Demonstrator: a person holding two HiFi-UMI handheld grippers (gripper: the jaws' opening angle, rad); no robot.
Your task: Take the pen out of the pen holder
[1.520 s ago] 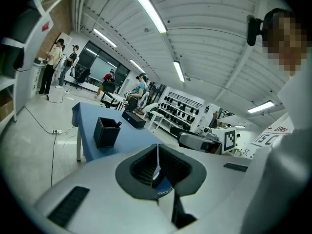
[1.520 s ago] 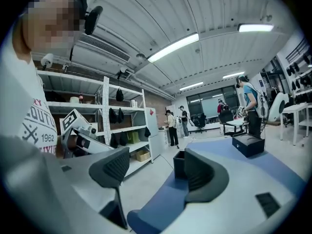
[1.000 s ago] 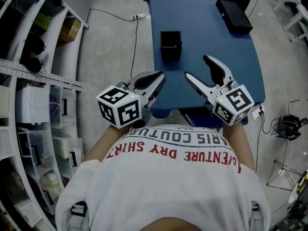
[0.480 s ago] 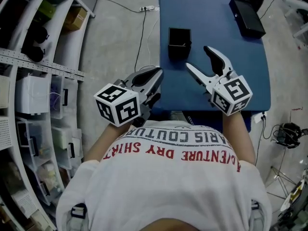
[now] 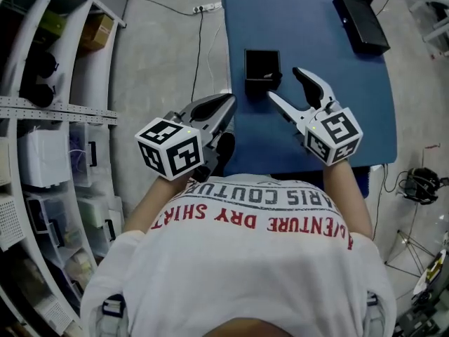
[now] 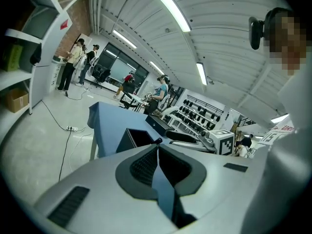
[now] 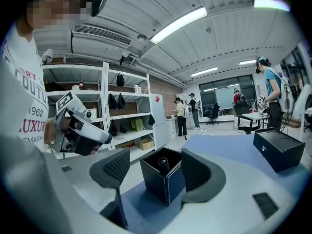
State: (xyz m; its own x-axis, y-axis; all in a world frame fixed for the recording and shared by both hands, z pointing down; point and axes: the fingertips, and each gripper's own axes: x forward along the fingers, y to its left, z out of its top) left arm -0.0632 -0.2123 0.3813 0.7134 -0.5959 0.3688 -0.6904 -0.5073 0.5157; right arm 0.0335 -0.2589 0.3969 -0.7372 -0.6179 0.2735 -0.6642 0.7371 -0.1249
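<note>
A black square pen holder (image 5: 262,69) stands on the blue table (image 5: 309,41) near its left edge. In the right gripper view the holder (image 7: 165,182) sits just ahead, between the spread jaws, with a dark pen (image 7: 163,163) upright inside it. My right gripper (image 5: 286,86) is open, its tips just short of the holder's near right corner. My left gripper (image 5: 219,111) is shut on nothing and hangs off the table's left edge, nearer me than the holder. From the left gripper view (image 6: 157,147) the holder (image 6: 136,138) lies ahead.
A black box (image 5: 361,23) lies at the table's far right (image 7: 280,147). White shelving (image 5: 42,118) with bins runs along the left. A power strip and cable (image 5: 203,7) lie on the floor. People stand far off in the room.
My right gripper has moved forward and now sits closer to the pen holder, still open. The left gripper has stayed beside the table edge, shut.
</note>
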